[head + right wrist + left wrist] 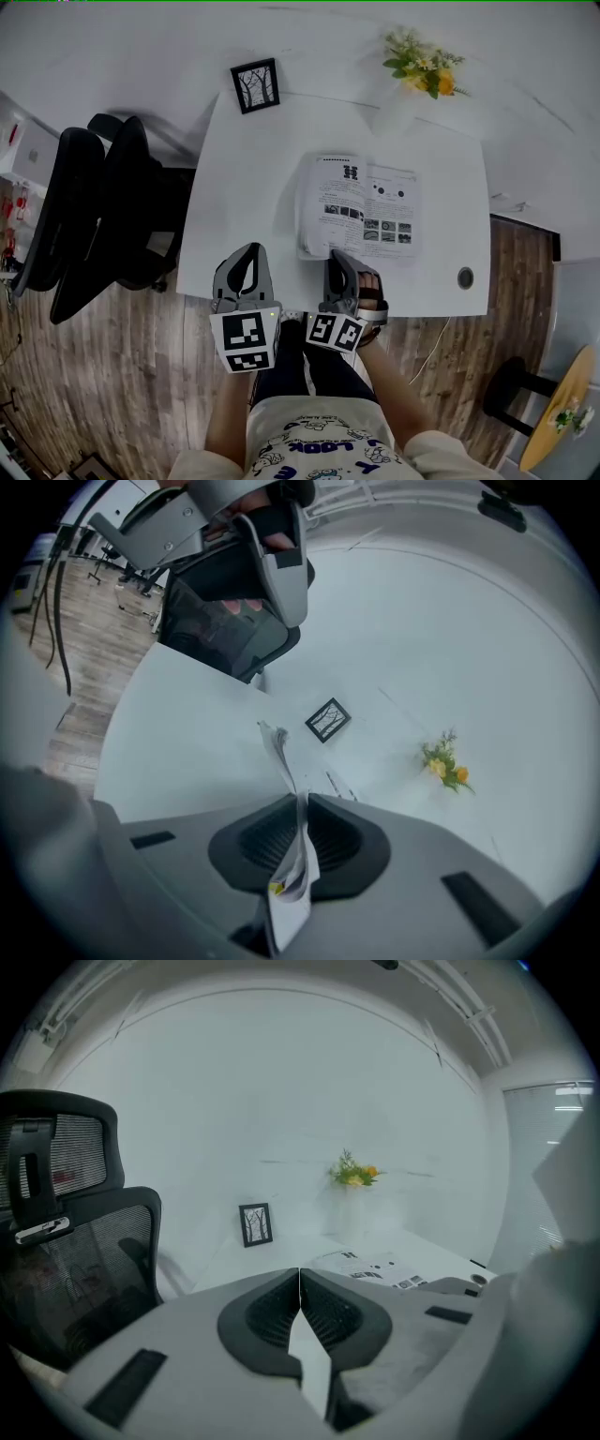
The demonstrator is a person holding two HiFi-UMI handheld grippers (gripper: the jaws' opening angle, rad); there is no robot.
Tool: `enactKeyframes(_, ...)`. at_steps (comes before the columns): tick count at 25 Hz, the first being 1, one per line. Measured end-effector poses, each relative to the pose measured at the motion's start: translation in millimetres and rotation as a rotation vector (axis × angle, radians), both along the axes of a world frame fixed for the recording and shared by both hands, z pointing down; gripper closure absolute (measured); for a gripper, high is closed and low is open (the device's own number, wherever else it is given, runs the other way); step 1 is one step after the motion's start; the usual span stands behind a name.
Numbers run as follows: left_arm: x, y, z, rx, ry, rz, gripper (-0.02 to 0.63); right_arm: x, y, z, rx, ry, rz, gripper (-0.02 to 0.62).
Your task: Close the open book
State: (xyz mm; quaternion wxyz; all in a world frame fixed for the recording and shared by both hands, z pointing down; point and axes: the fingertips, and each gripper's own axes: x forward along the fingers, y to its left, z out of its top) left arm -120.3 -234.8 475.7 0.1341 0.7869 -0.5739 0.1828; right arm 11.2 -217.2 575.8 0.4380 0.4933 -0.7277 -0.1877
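The open book (366, 202) lies flat on the white table (244, 187), its printed pages facing up. My right gripper (336, 255) is at the book's near left corner, shut on a few pages. In the right gripper view those pages (278, 752) stand up on edge, pinched between the pads of the right gripper (300, 803) and lifted off the table. My left gripper (251, 249) hovers over the table's near edge, left of the book, shut with nothing in it. In the left gripper view the jaws of the left gripper (299, 1274) meet, and the book (375, 1267) lies ahead to the right.
A small framed picture (255, 85) stands at the table's far left, and a vase of flowers (422, 70) at the far right. A cable hole (465, 277) sits near the right front corner. A black office chair (94, 206) stands left of the table.
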Motion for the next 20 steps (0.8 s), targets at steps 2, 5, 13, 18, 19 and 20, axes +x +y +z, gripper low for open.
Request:
enactKeyframes(2, 6.4, -0.5, -3.3, 0.006, 0.001, 0.012, 0.583, 5.8, 0.6, -5.2, 0.001, -0.032, 0.028, 0.543)
enactKeyframes(5, 16.2, -0.9, -7.4, 0.013, 0.002, 0.03, 0.583, 15.5, 1.9, -11.8, 0.004, -0.078, 0.068, 0.546)
enactKeyframes(13, 44.9, -0.7, -16.7, 0.032, 0.001, 0.085, 0.583, 42.8, 5.9, -25.1, 0.02, -0.161, 0.16, 0.552)
enactKeyframes(18, 61.2, -0.4, -20.2, 0.039, -0.003, 0.116, 0.583, 62.1, 8.4, -27.8, 0.019, -0.215, 0.219, 0.554)
enactKeyframes(19, 64.2, -0.3, -20.9, 0.04, -0.004, 0.122, 0.583, 65.7, 8.9, -28.1, 0.018, -0.225, 0.23, 0.555)
enactKeyframes(20, 67.0, -0.3, -21.7, 0.041, -0.005, 0.127, 0.583, 69.1, 9.4, -28.3, 0.017, -0.234, 0.24, 0.554)
